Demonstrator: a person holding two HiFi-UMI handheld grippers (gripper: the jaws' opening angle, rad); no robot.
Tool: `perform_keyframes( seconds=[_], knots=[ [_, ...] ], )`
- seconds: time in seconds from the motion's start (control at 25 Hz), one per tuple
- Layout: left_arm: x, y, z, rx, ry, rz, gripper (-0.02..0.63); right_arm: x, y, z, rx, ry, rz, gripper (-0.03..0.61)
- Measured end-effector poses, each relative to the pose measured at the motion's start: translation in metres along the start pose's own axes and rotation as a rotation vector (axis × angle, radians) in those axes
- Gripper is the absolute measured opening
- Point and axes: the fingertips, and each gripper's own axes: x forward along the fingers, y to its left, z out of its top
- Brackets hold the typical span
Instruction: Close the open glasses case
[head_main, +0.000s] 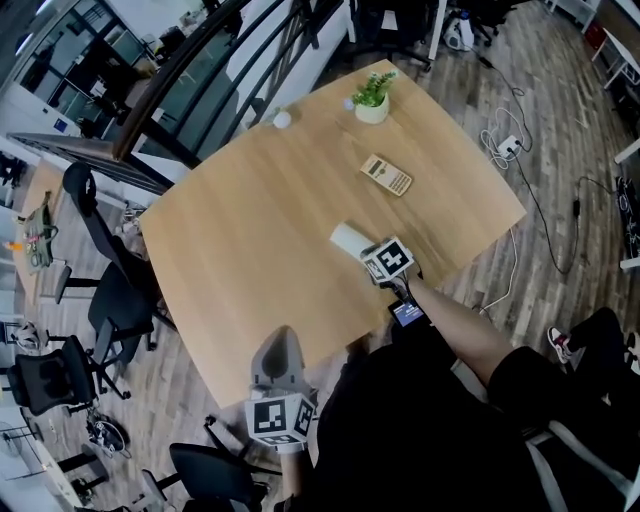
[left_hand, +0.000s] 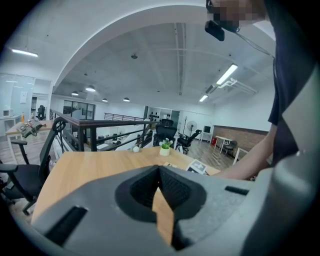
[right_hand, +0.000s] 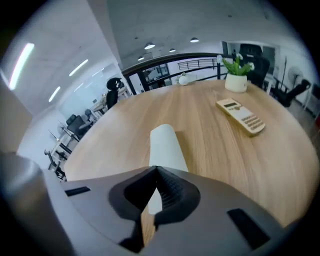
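The white glasses case (head_main: 349, 238) lies on the wooden table (head_main: 250, 250), right of its middle. In the right gripper view the case (right_hand: 165, 144) is a smooth rounded shell and shows no gap. My right gripper (head_main: 366, 251) is shut with nothing between its jaws. Its tips (right_hand: 156, 169) hang over the near end of the case; I cannot tell whether they touch it. My left gripper (head_main: 283, 347) is at the table's near edge, apart from the case, pointing across the table. Its jaws meet at the tips (left_hand: 159, 168) and hold nothing.
A beige calculator (head_main: 386, 175) lies beyond the case. A small potted plant (head_main: 372, 98) and a white ball (head_main: 282, 119) stand near the far edge. A black railing (head_main: 190, 60) runs behind the table, office chairs (head_main: 110, 300) stand at the left, and cables (head_main: 510, 145) lie on the floor at the right.
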Motion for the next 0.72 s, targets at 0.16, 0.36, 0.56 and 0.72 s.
perform_keyframes(
  seconds=[0.16,0.36,0.56,0.72],
  knots=[
    [0.000,0.000,-0.008,-0.010,0.020,0.003,-0.002,0.000,0.002,-0.001,-0.029,0.041,0.041,0.014],
    [0.002,-0.001,-0.008,-0.016,0.024,0.001,-0.002,0.010,0.007,0.002,-0.125,0.113,-0.060,0.012],
    [0.001,-0.002,-0.004,-0.009,0.013,0.002,-0.002,0.009,0.008,0.001,-0.098,0.060,-0.059,0.014],
    [-0.003,0.004,-0.005,-0.019,0.014,0.018,-0.002,-0.001,0.014,-0.001,0.034,0.033,0.059,0.014]
  ],
)
